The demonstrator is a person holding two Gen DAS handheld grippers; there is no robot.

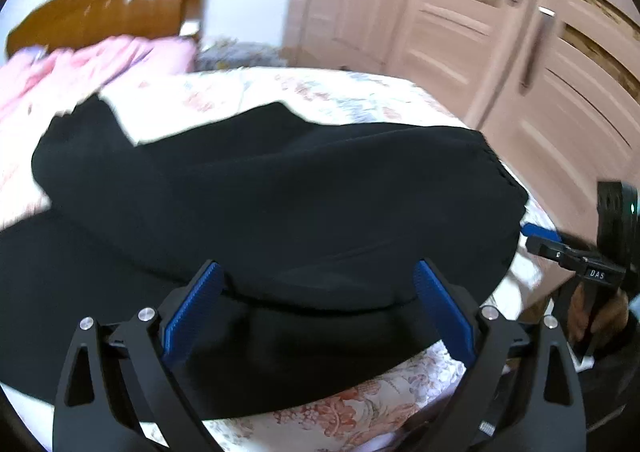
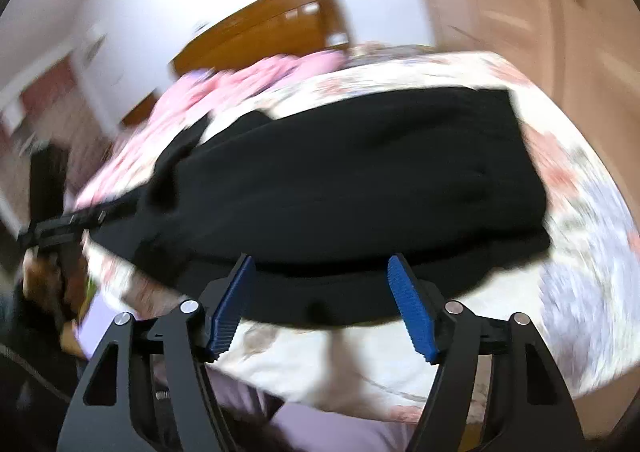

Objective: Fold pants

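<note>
Bed (image 1: 360, 99) with floral bedspread, a wooden headboard (image 1: 108, 11) at its far end and wardrobe doors (image 1: 500, 31) beside it. Black pants (image 1: 280, 203) lie across the bedspread, one layer doubled over another. Left gripper (image 1: 320, 312) above the near folded edge, jaws wide, nothing clamped. Right gripper (image 2: 322, 300) likewise over the near edge, jaws parted, free of cloth.
</note>
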